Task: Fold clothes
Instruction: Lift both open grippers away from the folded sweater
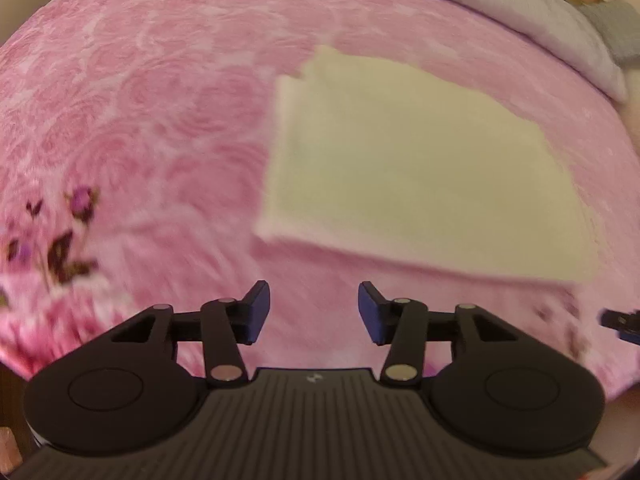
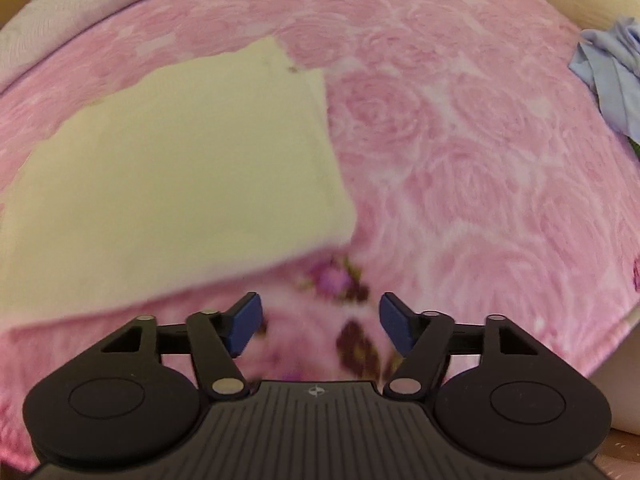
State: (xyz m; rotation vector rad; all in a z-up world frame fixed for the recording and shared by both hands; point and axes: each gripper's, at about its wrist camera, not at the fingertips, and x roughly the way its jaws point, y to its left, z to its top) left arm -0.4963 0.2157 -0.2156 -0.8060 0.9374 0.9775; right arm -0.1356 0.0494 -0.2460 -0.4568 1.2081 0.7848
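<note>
A pale yellow garment lies flat and folded into a rough rectangle on a pink rose-patterned blanket. In the left wrist view it sits ahead and to the right of my left gripper, which is open and holds nothing. In the right wrist view the same yellow garment lies ahead and to the left of my right gripper, also open and empty, hovering over the blanket near its front edge. The right gripper's tip shows at the right edge of the left wrist view.
A crumpled light blue garment lies at the blanket's far right. A white pillow or bedding roll runs along the bed's far side. Dark purple flower prints mark the blanket near its front edge.
</note>
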